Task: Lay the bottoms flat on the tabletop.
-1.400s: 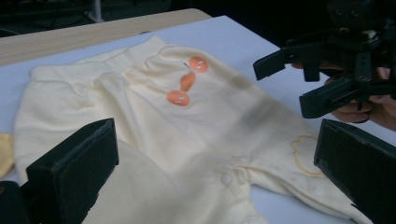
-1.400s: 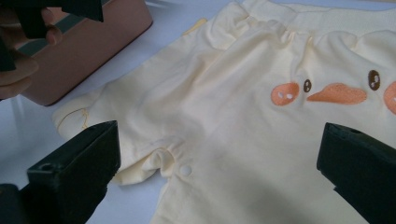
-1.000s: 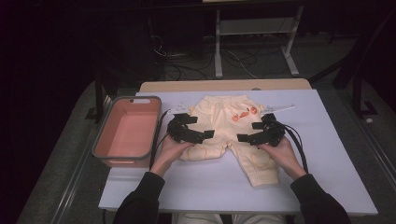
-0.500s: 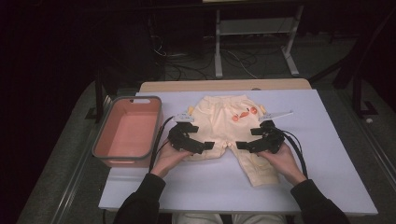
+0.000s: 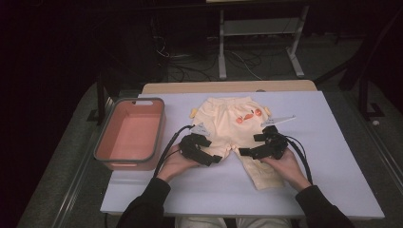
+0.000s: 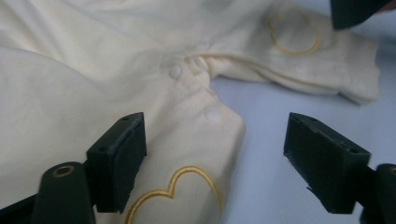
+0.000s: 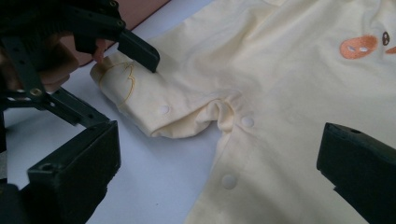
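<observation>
- One orange bin [image 5: 129, 134] sits at the far left of the table [image 5: 332, 156], well apart from the work; nothing shows inside it, so by my reading no garment has gone in yet.
- One left hand-held gripper [image 5: 215, 160] is at the short left leg of the trousers; its jaws have just been closing, yet in the left gripper view they stand fairly wide with the cuff and its stitched heart [image 6: 175, 196] between them, and I see no pad pressing the cloth; you have lined up a grasp, not made it.
- One pair of pale yellow baby trousers [image 5: 228, 118] lies flat in the middle of the table, waistband away from you; two legs, the left one bunched short, the right one stretched toward you; three snap buttons show along the crotch seam in the right gripper view, the nearest one [image 7: 228, 181] low in it; two orange patches [image 5: 248, 116] sit near the waist.
- One right hand-held gripper [image 5: 243, 152] hovers just beside the crotch, jaws wide, nothing held.
- Two grasps, I judge, are what you have left before any fold or lift; the work looks near its start.
</observation>
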`<state>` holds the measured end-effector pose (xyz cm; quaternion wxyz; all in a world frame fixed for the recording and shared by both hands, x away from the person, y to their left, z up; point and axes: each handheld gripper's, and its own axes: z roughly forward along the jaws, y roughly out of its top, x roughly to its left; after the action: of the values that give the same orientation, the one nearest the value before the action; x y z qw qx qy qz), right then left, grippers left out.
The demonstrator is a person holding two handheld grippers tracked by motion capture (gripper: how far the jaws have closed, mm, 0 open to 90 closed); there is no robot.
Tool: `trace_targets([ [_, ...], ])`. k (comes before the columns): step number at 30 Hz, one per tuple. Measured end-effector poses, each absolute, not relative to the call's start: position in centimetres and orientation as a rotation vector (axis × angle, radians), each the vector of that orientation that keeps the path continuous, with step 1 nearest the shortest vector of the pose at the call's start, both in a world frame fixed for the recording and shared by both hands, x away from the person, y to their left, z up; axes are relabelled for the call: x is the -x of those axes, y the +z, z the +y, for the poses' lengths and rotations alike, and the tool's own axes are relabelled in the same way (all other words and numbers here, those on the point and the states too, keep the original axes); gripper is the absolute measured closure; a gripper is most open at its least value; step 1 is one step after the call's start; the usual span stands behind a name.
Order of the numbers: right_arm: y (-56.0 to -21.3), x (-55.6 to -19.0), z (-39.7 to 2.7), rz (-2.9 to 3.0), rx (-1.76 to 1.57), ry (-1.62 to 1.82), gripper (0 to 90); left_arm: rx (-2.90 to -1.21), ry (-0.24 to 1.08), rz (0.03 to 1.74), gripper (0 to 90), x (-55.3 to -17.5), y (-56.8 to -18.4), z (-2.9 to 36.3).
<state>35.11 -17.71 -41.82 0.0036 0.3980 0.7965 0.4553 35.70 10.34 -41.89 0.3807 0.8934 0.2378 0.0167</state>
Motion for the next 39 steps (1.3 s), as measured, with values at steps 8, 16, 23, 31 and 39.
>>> trace_targets([
  [8, -41.9, -34.6, -17.9, 2.495, -1.266, 1.430, 0.0, -2.330, 0.106, 0.585, 47.1, -35.8, -42.4, 10.0],
  [16, -42.0, -34.0, -18.0, 2.500, -1.271, 1.429, 0.0, -2.368, 0.121, 0.540, 67.9, -35.9, -42.7, 9.4],
  [23, -41.9, -33.3, -18.2, 2.502, -1.275, 1.435, 0.0, -2.393, 0.132, 0.537, 88.9, -36.2, -42.6, 9.1],
  [31, -42.4, -32.2, -18.5, 2.550, -1.269, 1.388, 0.0, -2.355, 0.128, 0.564, 89.1, -36.9, -40.7, 9.7],
  [39, -42.5, -31.3, -18.6, 2.569, -1.255, 1.379, 0.0, -2.329, 0.189, 0.599, 89.2, -38.4, -38.4, 9.6],
])
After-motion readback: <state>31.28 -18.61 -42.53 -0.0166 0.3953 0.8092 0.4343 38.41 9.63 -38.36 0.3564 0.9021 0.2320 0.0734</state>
